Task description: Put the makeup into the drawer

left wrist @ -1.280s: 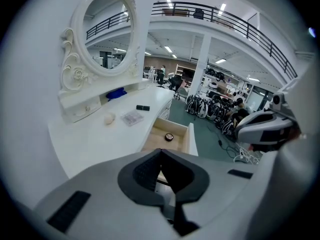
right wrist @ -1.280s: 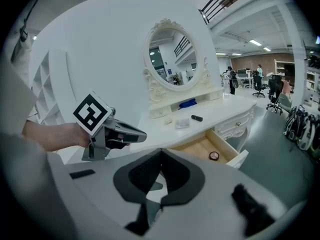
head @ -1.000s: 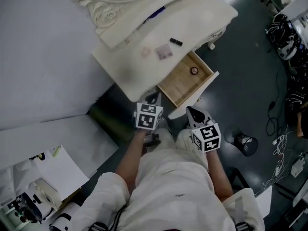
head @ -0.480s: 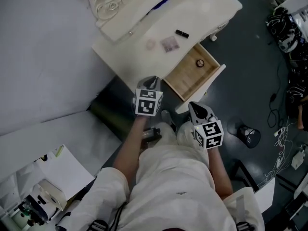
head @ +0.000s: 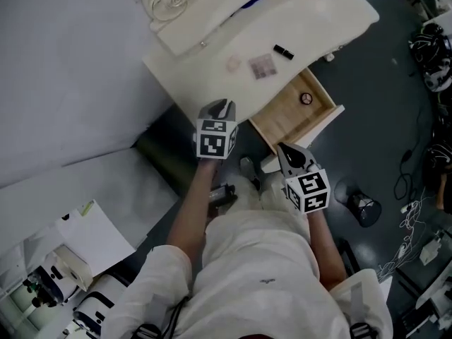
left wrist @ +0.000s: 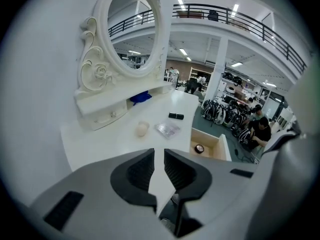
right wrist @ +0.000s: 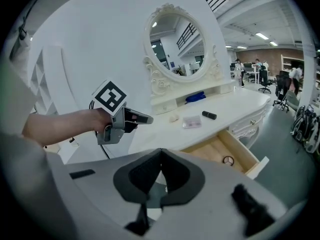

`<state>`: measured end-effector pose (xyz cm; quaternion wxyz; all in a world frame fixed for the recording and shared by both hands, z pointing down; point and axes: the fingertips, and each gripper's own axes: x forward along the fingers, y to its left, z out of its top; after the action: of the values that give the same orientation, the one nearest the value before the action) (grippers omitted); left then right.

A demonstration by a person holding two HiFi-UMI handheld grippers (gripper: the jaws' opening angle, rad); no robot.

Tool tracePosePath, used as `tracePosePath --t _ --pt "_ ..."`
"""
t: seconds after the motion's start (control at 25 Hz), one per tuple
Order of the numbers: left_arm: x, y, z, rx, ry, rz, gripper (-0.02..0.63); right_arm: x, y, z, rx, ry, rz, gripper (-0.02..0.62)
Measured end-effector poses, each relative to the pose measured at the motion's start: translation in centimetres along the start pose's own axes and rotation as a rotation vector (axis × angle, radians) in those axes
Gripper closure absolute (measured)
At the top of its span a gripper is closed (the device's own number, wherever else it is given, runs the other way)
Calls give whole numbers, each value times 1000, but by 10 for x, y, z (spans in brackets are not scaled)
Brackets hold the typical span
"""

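The left gripper [left wrist: 159, 155] points at the white counter [head: 205, 76]. Its jaws stand a narrow slit apart and have just been opening; we see nothing between them. In the head view it sits at centre frame, at the counter's near edge.

The right gripper [right wrist: 160, 153] is closed, tips together, and empty. In the head view it lies to the lower right of the left gripper, just below the front panel of the open light-wood drawer [head: 284, 122].

The drawer projects from the counter toward the right of the head view. We note one small dark round item [head: 306, 98] inside it, near its upper right end.

Three makeup items lie on the counter top, outside the drawer and apart from one another:
- a clear flat packet [head: 263, 66], just above the drawer;
- a pale round pad [head: 233, 63], left of the packet;
- a black cylindrical tube [head: 283, 51], upper right of the packet.

Behind them, a blue object [left wrist: 141, 97] lies on the low shelf under the oval mirror [left wrist: 132, 29] in its carved white frame.
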<state>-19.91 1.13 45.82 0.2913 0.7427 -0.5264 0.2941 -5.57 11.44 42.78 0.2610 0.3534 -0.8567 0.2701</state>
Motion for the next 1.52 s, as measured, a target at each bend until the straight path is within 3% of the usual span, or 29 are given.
tracePosePath --t 0.32,0.64,1.32,1.52 --pt "50 24 30 -76 13 73 478 37 -44 41 -53 40 102 583" --pt "105 41 44 -117 53 129 403 62 -94 54 -75 90 160 583" --pt "147 60 35 -160 109 227 396 73 -131 44 -85 142 225 583" --pt "147 62 31 -153 113 260 462 69 -134 41 -86 138 222 583"
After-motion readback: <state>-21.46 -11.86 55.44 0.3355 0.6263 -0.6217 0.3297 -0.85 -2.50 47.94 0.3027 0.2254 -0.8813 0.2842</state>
